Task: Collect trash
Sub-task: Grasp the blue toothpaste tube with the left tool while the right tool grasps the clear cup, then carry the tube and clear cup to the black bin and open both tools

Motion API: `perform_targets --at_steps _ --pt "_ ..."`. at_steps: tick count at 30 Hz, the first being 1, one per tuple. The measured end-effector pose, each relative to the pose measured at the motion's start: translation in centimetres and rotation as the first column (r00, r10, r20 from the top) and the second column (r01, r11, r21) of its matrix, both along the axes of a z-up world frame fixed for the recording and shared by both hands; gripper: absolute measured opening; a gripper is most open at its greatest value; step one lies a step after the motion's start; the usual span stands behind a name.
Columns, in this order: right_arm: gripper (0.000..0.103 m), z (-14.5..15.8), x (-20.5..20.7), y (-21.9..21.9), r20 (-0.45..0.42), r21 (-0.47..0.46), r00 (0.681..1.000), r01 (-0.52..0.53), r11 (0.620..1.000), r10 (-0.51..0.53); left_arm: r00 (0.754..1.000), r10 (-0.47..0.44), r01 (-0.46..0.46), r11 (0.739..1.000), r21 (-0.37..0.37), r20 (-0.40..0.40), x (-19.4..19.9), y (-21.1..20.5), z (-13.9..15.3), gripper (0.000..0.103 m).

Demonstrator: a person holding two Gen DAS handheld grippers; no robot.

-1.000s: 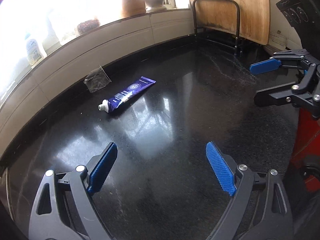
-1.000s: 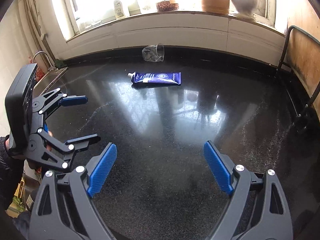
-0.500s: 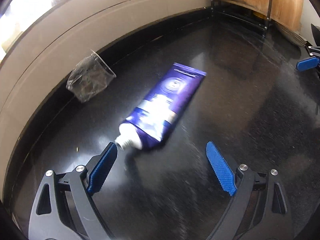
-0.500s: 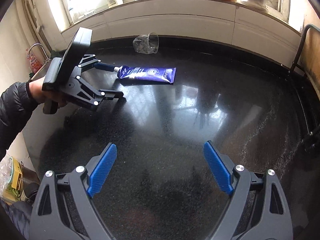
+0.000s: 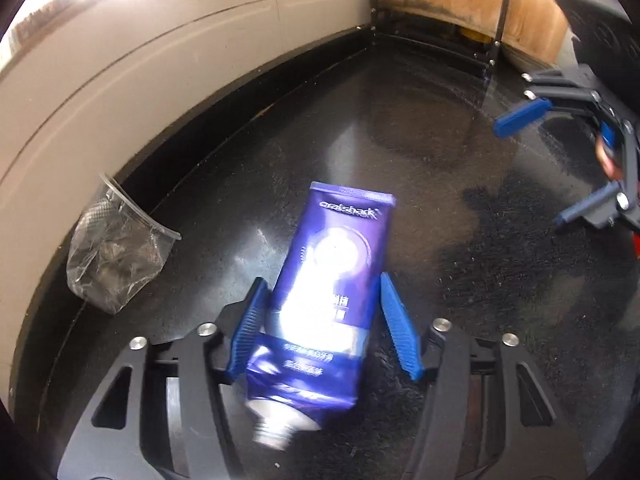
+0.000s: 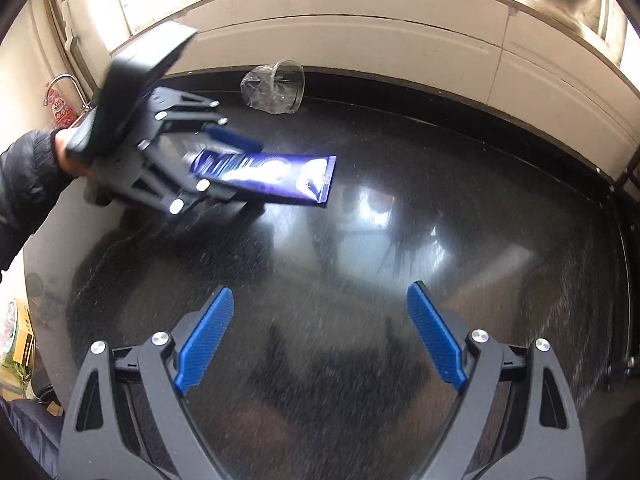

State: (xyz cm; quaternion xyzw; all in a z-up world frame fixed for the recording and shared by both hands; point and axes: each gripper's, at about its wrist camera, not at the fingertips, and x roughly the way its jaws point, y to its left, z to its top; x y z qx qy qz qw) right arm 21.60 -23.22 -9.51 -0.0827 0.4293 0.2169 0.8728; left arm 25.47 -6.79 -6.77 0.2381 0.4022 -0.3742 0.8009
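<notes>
Your left gripper (image 5: 322, 326) has advanced over the blue squeezable toothpaste tube (image 5: 332, 280) mid-countertop, jaws just closing astride it, not visibly pinching. Its glossy skin may slip out; right gripper (image 6: 320, 338) spread, empty.

Tube (image 5: 332, 280): deep blue/purple w/ white print, pale round emblem, white threaded neck. Crushed plastic cup (image 5: 116, 252): clear, fine mesh-like texture on part of wall. Counter (image 6: 400, 240): glossy black, fine pale speckle. Left gripper (image 5: 324, 328) & right gripper (image 6: 320, 340): dark grey frames, silver bolts, bright blue ribbed pads. Sleeve (image 6: 24, 184): black.
</notes>
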Motion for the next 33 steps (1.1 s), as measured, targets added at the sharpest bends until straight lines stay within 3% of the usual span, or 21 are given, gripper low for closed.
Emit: perform_targets --at_steps 5,11,16,20,21,23,24,25,27,33 --pt "0.086 0.9 2.4 0.9 0.014 0.044 1.000 -0.004 0.999 0.004 0.992 0.120 -0.120 0.993 0.004 0.041 -3.2 0.7 0.0 0.051" --pt "0.086 1.6 6.5 5.9 0.048 0.083 0.997 -0.064 0.994 0.060 0.920 0.392 -0.393 0.919 0.024 0.023 -6.5 4.5 0.4 0.051" --pt "0.086 1.6 11.6 11.9 0.078 0.053 0.993 -0.090 0.995 0.086 0.846 0.532 -0.533 0.845 0.033 0.043 -9.1 6.5 0.5 0.051" --pt "0.081 1.5 15.8 13.9 0.061 0.065 0.996 -0.062 0.996 0.058 0.800 0.594 -0.598 0.801 0.026 0.086 -11.0 7.3 0.6 0.051" --pt "0.074 1.3 16.5 14.3 0.057 0.067 0.997 -0.060 0.996 0.056 0.791 0.608 -0.610 0.792 0.011 0.075 -11.4 7.5 0.6 0.051" --pt "0.041 0.9 17.5 14.9 0.043 0.049 0.998 -0.048 0.998 0.046 0.781 0.622 -0.623 0.783 -0.006 0.061 -11.8 8.0 0.6 0.051" --pt "0.012 0.6 17.7 15.1 0.032 0.042 0.998 -0.046 0.998 0.045 0.775 0.629 -0.630 0.777 -0.009 0.058 -12.1 8.2 0.7 0.051" --pt "0.006 0.5 17.4 15.1 0.023 0.050 0.999 -0.044 0.998 0.043 0.769 0.637 -0.638 0.770 -0.007 0.058 -12.3 8.3 0.7 0.051" --pt "0.005 0.8 16.2 14.9 0.047 0.062 0.998 -0.044 0.997 0.041 0.756 0.653 -0.653 0.757 -0.009 0.052 -12.6 8.8 0.9 0.051" --pt "0.005 3.5 7.2 13.7 0.150 0.045 0.988 -0.030 0.999 0.023 0.707 0.707 -0.707 0.707 -0.028 0.013 -15.1 10.1 2.3 0.051"
